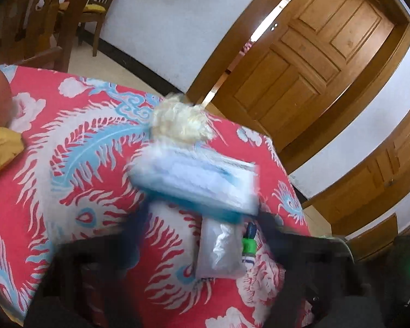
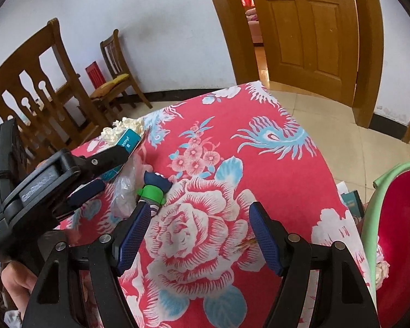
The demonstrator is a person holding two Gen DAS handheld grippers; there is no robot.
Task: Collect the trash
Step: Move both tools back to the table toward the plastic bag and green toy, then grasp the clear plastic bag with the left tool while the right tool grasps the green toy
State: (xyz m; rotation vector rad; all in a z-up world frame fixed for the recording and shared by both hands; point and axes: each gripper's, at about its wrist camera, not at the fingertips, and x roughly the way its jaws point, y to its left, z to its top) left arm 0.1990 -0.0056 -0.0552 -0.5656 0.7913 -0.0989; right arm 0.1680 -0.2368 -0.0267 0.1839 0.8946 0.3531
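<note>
A teal and white box [image 1: 196, 183] is held between the fingers of the left gripper [image 1: 202, 218], which is closed on it; in the left wrist view the box is smeared by motion blur, with a white upper face and a teal lower edge. In the right wrist view the same box [image 2: 128, 140] is seen past one black finger [image 2: 109, 155], its teal end face printed with white letters that cannot be read in full. The box is carried just above the red flowered cloth [image 2: 232, 142] of the table, near the far left edge. A wad of cream tissue [image 1: 181, 121] is seen just beyond the box. Below the box a clear crumpled plastic bag [image 1: 218, 248] lies on the cloth, and beside it a small green and blue item [image 2: 154, 188] whose nature cannot be told. The right gripper [image 2: 198, 239] is spread open over a large printed rose, nothing being held between its blue pads [image 2: 134, 235]. A green bin with a red liner [image 2: 396, 232] stands at the table's right edge.
</note>
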